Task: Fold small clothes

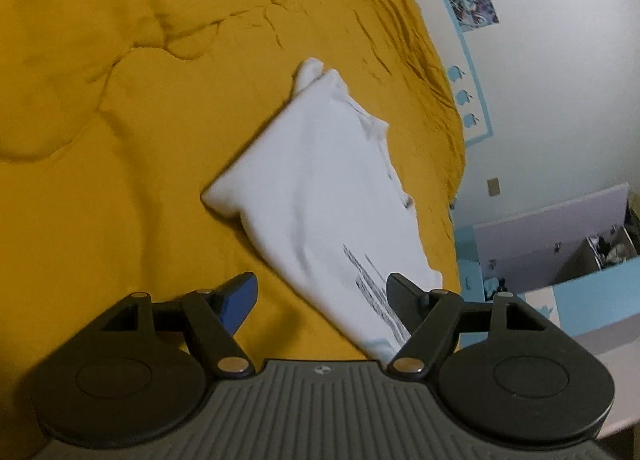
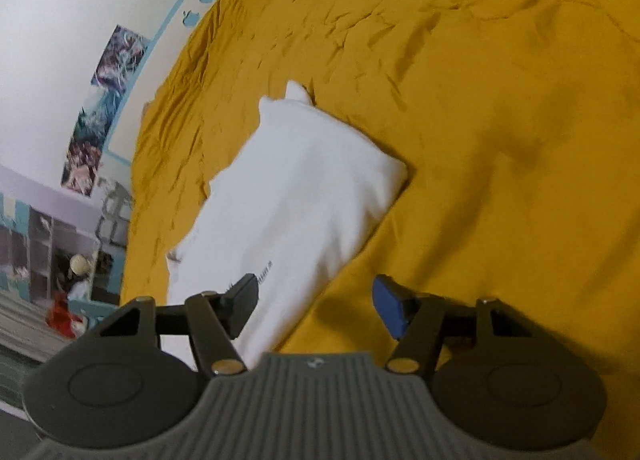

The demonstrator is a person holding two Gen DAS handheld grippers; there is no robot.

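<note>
White folded shirt (image 1: 320,188) on yellow bedspread (image 1: 120,200); left gripper (image 1: 324,292) and right gripper (image 2: 316,300) agape, empty

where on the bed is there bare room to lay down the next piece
The yellow bedspread is bare over a wide stretch on the side of the folded white shirt away from the wall, and beyond the shirt's far end too. The strip between shirt and wall-side bed edge is narrow. Both the left gripper and right gripper are open.

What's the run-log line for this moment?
left gripper: open, empty | right gripper: open, empty | white shirt: folded, on yellow bedspread
</note>
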